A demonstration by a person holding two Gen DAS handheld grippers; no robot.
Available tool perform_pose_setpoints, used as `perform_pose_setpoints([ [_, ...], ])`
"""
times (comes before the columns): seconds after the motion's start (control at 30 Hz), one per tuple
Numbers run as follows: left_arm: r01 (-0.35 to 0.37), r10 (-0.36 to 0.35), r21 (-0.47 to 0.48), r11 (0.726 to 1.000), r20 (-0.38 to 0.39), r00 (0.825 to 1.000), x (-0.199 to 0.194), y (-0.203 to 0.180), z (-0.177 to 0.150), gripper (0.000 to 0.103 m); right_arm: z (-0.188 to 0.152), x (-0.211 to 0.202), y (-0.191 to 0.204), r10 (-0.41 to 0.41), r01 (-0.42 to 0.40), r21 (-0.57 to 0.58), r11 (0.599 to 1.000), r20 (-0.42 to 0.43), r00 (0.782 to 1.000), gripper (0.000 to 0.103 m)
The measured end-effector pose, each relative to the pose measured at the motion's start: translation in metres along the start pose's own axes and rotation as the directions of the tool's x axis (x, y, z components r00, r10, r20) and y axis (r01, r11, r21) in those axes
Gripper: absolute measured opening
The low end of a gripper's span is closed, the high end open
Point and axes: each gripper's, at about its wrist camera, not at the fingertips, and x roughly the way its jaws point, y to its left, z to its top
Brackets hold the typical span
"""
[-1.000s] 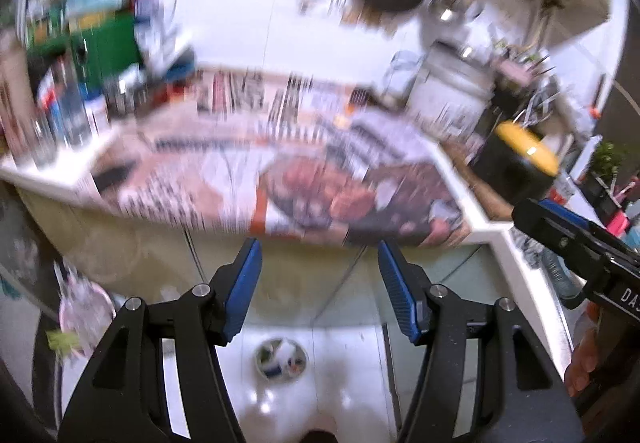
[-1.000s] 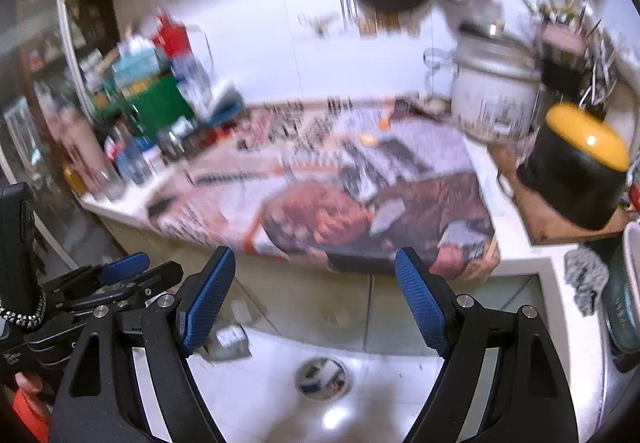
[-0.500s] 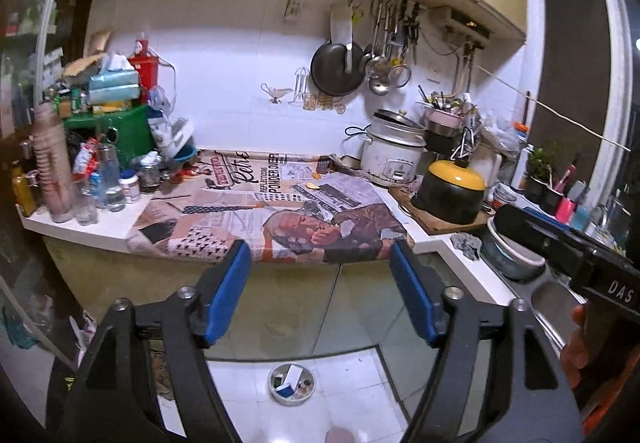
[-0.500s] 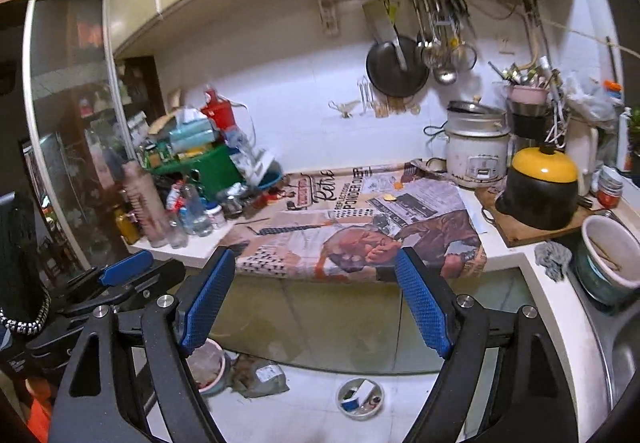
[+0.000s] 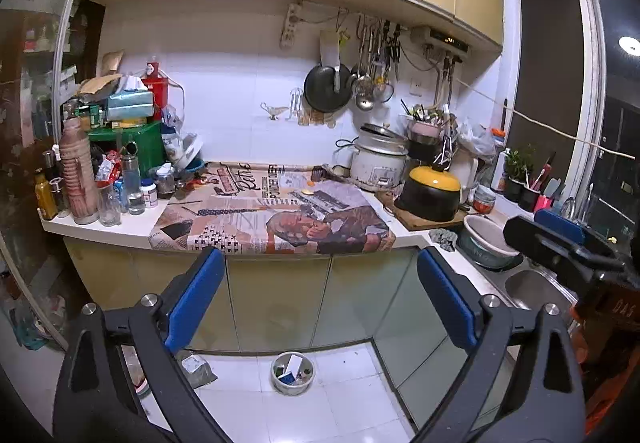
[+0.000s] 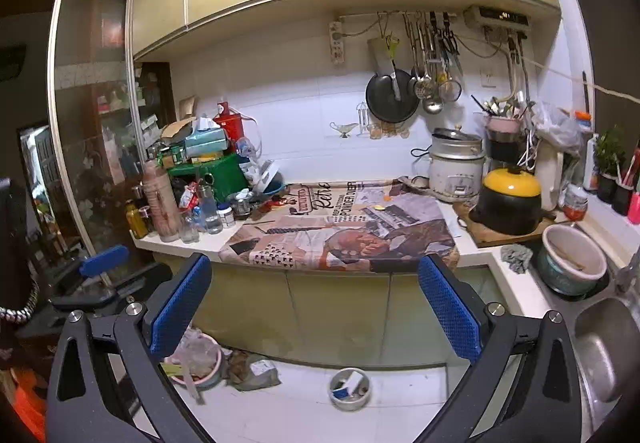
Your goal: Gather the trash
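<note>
A newspaper [image 5: 272, 219] covers the kitchen counter; it also shows in the right wrist view [image 6: 344, 235]. Small orange and yellow scraps [image 6: 380, 205] lie on it near the back. A small round bin with trash [image 5: 293, 371] stands on the white floor below; it shows in the right wrist view [image 6: 350, 387] too. A crumpled grey bag [image 6: 254, 369] and a basin of rubbish [image 6: 196, 359] lie on the floor at left. My left gripper [image 5: 316, 307] is open and empty, well back from the counter. My right gripper [image 6: 312, 307] is open and empty too.
Bottles and jars [image 5: 100, 187] and a green crate [image 5: 132, 147] crowd the counter's left end. A rice cooker [image 5: 378, 163], a black pot with a yellow lid [image 5: 432, 195], a bowl [image 6: 572, 259] and a sink [image 6: 608, 339] stand at right. Cabinet doors [image 5: 280, 303] run below.
Both grippers have drawn back and risen from the counter, so the whole kitchen wall and upper cabinets now show. The blur has gone. Both stay open.
</note>
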Motion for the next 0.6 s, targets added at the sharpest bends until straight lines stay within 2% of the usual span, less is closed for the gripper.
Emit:
perform_pose_setpoints([
  [0.27,-0.008,0.008,0.019,1.000,0.020,1.000,-0.011,-0.014,0.001,0.098,-0.007,-0.016,0.000,0.003,-0.003,-0.014,1.000,-0.005,1.000,0.103],
  [0.6,0.006,-0.006,0.017,1.000,0.011,1.000,-0.002,-0.022,0.002,0.100,-0.007,-0.020,-0.007,-0.008,0.008,0.017,1.000,-0.012,1.000,0.103],
])
